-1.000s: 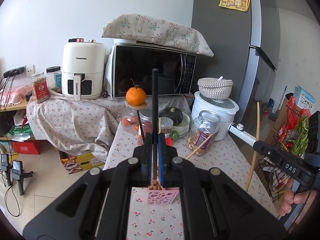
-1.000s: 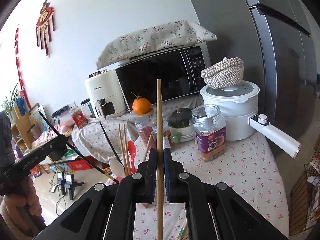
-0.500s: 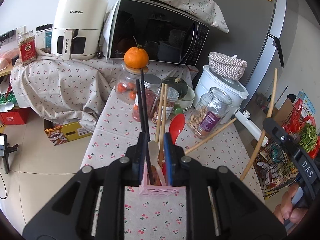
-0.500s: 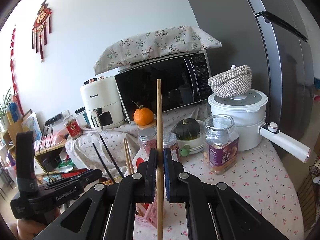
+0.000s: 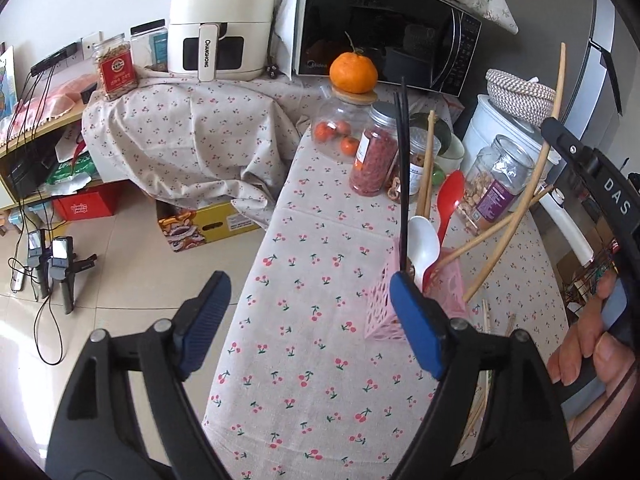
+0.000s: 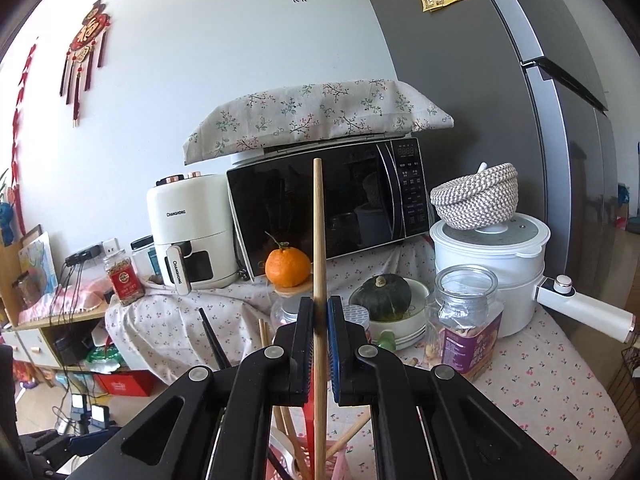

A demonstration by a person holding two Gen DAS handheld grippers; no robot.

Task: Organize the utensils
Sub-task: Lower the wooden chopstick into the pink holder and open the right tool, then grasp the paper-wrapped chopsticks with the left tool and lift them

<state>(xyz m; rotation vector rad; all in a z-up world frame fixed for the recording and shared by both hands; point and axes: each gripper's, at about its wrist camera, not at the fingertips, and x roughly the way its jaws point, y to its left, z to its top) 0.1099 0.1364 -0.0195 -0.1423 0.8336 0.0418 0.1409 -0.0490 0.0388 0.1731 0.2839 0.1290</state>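
A pink utensil basket (image 5: 384,300) stands on the cherry-print table and holds black chopsticks (image 5: 403,168), a white spoon (image 5: 424,240), a red spoon (image 5: 450,200) and wooden chopsticks (image 5: 427,168). My left gripper (image 5: 308,312) is open and empty, just left of the basket. My right gripper (image 6: 319,320) is shut on a wooden chopstick (image 6: 318,240), upright above the basket; the same chopstick shows in the left wrist view (image 5: 532,184), its lower end at the basket. More wooden sticks (image 5: 486,316) lie on the table right of the basket.
Jars (image 5: 372,160), an orange (image 5: 353,73) on a jar lid, a green squash in a bowl (image 6: 382,292) and a white cooker (image 6: 492,264) stand behind the basket. A microwave (image 6: 328,208) and air fryer (image 5: 222,20) are further back. The table's left edge drops to the floor.
My left gripper has opened and let go of the black chopstick, which now stands in the basket, and has drawn back left. My right gripper has lowered its wooden chopstick toward the basket.
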